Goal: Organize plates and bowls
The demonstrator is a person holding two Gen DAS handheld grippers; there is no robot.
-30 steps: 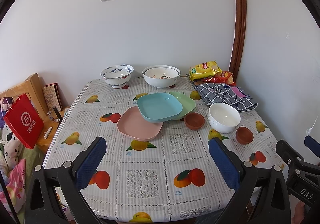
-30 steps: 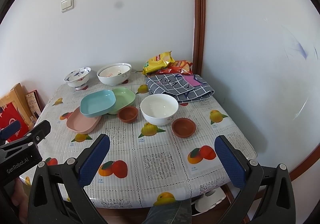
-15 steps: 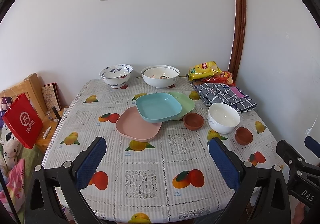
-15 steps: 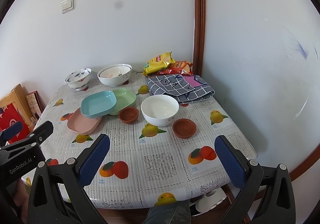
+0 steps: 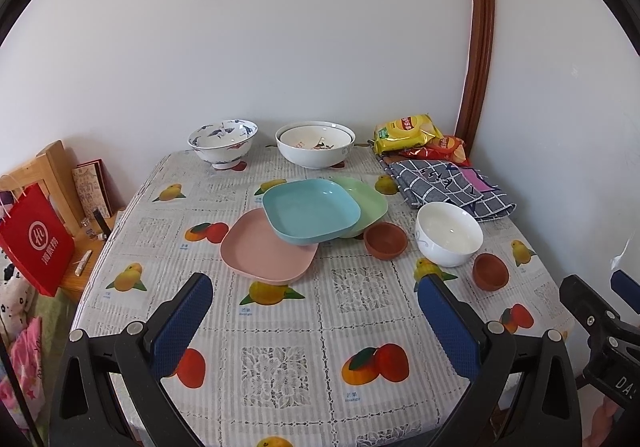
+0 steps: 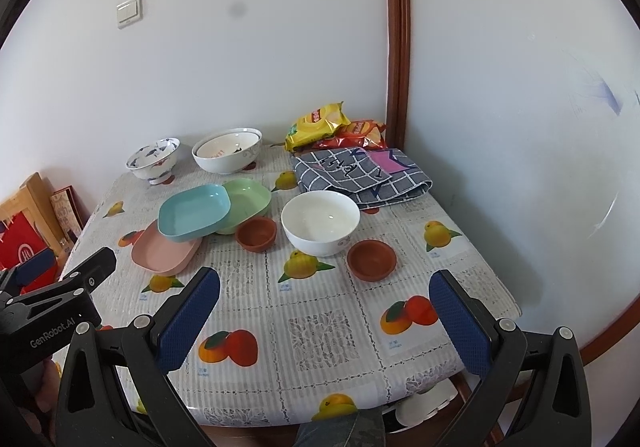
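Table with fruit-print cloth, set in a room corner; all crockery sits on its far half, near half bare.

Plates: three square ones overlap loosely mid-table. Pink plate lowest and nearest, blue plate tilted across it and across the green plate behind. Not yet a true stack; judged the first thing to square up.

Bowls, big to small: wide white bowl at the back edge, with what looks like a second bowl nested inside. Blue-patterned footed bowl to its left, apart from it. Plain white bowl in front of the folded checked cloth. Two small brown bowls: one just beside the green plate, the other just to the right of the white bowl. The matching pair should nest easily.

Snack bags in the far corner, not part of the job.

Left gripper: jaws wide apart, empty, above the near cloth, facing the plates. Right gripper: likewise spread and empty, facing the white bowl. Neither touches anything; sorting not begun.
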